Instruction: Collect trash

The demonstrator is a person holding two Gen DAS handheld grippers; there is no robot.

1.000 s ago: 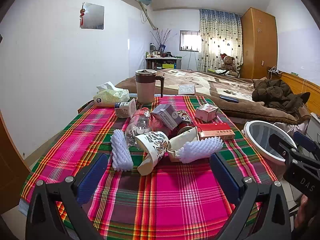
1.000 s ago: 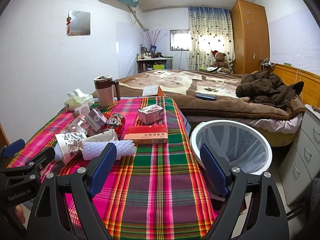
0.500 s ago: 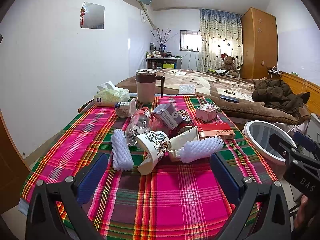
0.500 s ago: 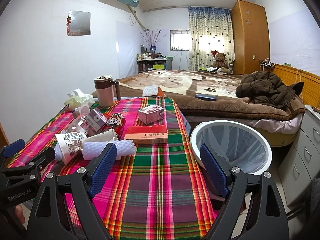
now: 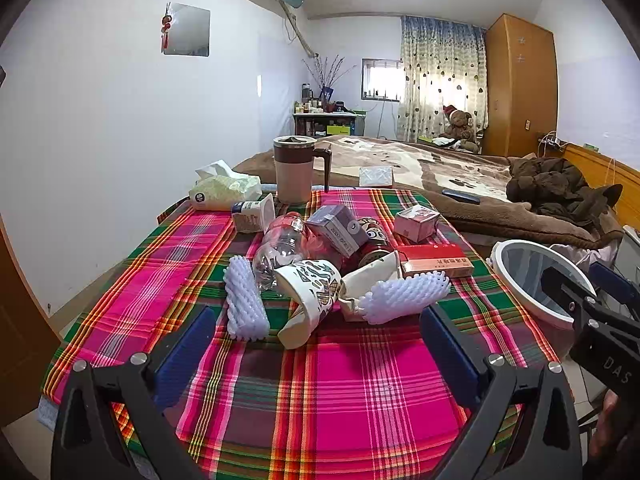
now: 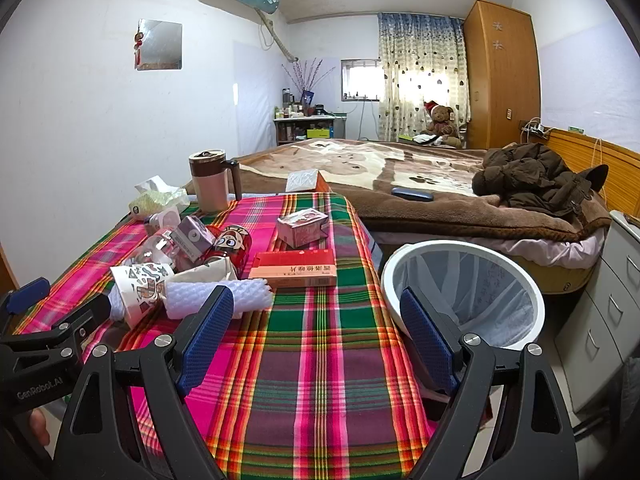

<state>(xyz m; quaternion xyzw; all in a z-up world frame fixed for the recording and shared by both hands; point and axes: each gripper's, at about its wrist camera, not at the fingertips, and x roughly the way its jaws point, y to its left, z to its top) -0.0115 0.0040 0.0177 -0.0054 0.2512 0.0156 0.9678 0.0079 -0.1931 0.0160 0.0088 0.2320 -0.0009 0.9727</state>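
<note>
Nothing is held: the left hand-held gripper (image 5: 316, 344) and right hand-held gripper (image 6: 316, 336) are spread wide above the bench (image 5: 360, 392). The trash pile (image 5: 320, 264) is heaped mid-bench; the nearest foam sleeve (image 5: 404, 296) is best pinched across its middle, then carried to the bin (image 6: 532, 296) just beside the bench.

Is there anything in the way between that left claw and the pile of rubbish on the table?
Nothing visible. The left gripper is open and empty, and only bare plaid tablecloth lies between it and the paper cup at the front of the pile. The bin stands open beside the table.
</note>
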